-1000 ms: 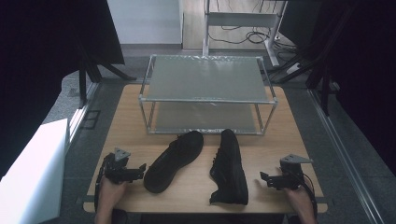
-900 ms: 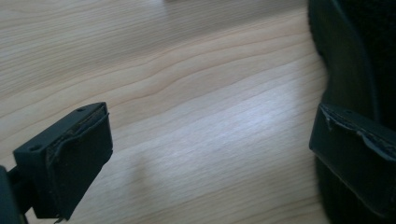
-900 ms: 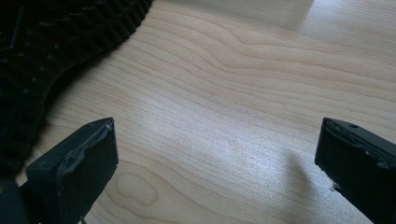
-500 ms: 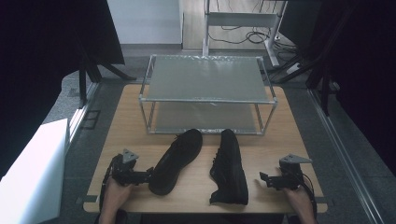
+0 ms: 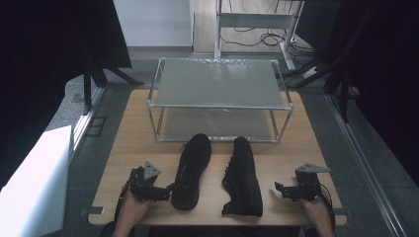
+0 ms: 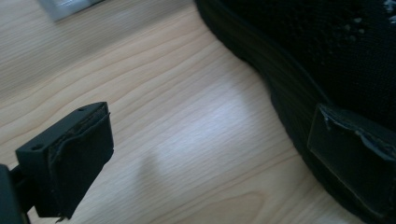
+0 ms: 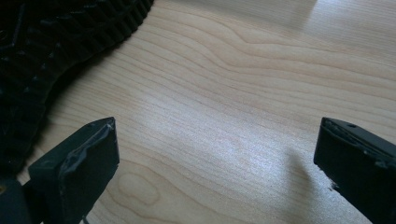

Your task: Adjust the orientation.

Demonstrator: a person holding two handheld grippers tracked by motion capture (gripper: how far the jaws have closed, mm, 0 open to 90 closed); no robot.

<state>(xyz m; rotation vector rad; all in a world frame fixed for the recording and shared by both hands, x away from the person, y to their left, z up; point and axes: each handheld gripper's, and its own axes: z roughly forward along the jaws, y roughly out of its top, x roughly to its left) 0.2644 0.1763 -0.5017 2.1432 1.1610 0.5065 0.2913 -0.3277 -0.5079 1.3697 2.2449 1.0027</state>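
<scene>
Wooden table (image 5: 133, 148) with a two-tier metal-frame rack (image 5: 220, 96) at its far half, dark curtains either side, cables on the floor behind. We see two black shoes lying on the near half of the table, in front of the rack: left shoe (image 5: 191, 170) angled with its toe toward the rack's lower shelf, right shoe (image 5: 243, 177) tipped on its side, sole facing our right. Left gripper (image 5: 165, 190) sits low at the table's near edge, jaws spread wide, right up against the heel end of the left shoe. In the left gripper view one jaw stands over bare wood and the other lies in front of the shoe's sole edge (image 6: 299, 93); actual contact we can't tell. Right gripper (image 5: 279, 190) is near the table's near right corner, jaws also wide apart, holding nothing, near the right shoe but apart from it. In the right gripper view both jaws frame bare wood, with the treaded sole (image 7: 51, 42) of the right shoe off to the upper left.
</scene>
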